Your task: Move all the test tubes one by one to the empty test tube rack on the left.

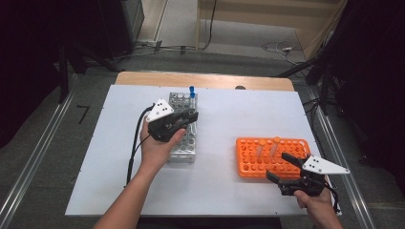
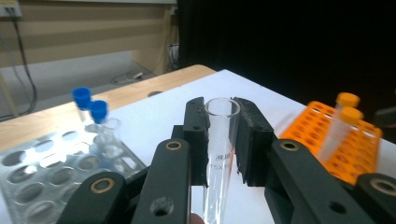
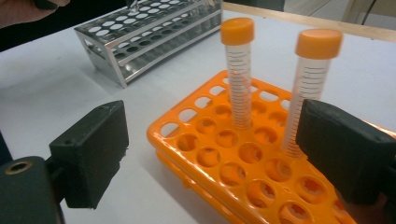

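I count 2 racks on the white worktop: 1 metal rack left of centre and 1 orange rack to the right, nearer me. They sit well apart.

My left hand-held gripper is pinching 1 clear glass tube, open at the top, w/ both pads pressed on its sides. The tube stands about upright between the jaws; in the high view that gripper hangs over the metal rack. I can't tell if the tube's bottom end is in a hole or just above one.

The metal rack holds 2 blue-capped tubes at its far end, side by side, plus at least 1 uncapped clear tube just beside them. Rest of the holes I can see look bare.

My right hand-held gripper is spread wide, nothing between the pads. It sits at the near right edge of the orange rack. That rack carries 2 orange-capped tubes, both upright, next to each other towards its far side.

2 hands in the high view, 1 per gripper; the right one is low at the near right corner.
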`<action>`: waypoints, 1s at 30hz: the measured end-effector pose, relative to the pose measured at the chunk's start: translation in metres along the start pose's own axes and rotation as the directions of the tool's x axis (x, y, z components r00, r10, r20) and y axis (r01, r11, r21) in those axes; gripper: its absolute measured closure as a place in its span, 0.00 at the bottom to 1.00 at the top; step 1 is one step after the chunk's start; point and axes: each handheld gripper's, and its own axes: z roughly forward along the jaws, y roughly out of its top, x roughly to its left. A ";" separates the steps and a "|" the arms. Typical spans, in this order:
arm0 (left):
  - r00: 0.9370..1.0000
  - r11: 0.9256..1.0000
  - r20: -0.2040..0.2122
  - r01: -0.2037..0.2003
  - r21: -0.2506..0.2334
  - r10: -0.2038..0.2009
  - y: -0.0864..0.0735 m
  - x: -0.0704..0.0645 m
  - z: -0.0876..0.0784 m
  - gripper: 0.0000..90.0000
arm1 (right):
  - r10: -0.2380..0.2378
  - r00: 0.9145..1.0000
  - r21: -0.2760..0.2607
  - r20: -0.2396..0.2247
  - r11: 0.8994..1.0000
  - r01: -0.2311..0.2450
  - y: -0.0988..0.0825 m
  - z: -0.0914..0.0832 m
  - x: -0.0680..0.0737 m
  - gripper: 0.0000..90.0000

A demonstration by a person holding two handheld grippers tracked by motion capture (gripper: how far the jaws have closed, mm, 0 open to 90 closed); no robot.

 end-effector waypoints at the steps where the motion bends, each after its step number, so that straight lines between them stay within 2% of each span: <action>1: 1.000 1.000 -0.004 -0.005 0.001 0.005 0.001 0.002 0.001 0.86 | -0.002 1.000 -0.004 0.005 1.000 0.002 0.000 0.000 -0.002 0.09; 7: 0.999 1.000 -0.045 0.002 -0.004 -0.002 0.004 0.018 0.013 0.85 | 0.010 1.000 -0.002 0.024 1.000 -0.010 -0.003 0.000 -0.009 0.09; 13: 0.996 0.998 -0.069 0.052 -0.019 -0.054 0.002 0.033 0.023 0.85 | 0.016 0.999 0.006 0.037 1.000 -0.016 -0.004 0.001 -0.012 0.09; 15: 0.995 0.998 -0.081 0.054 -0.022 -0.056 0.001 0.035 0.027 0.85 | 0.020 0.999 0.003 0.038 1.000 -0.021 -0.005 0.001 -0.013 0.09; 21: 0.993 0.998 -0.104 0.054 -0.025 -0.056 0.004 0.040 0.037 0.86 | 0.031 0.999 0.007 0.041 0.999 -0.031 -0.005 0.002 -0.015 0.09; 30: 0.990 0.998 -0.131 0.049 -0.031 -0.053 0.007 0.043 0.051 0.85 | 0.015 0.999 0.009 0.043 1.000 -0.015 -0.006 0.004 -0.015 0.09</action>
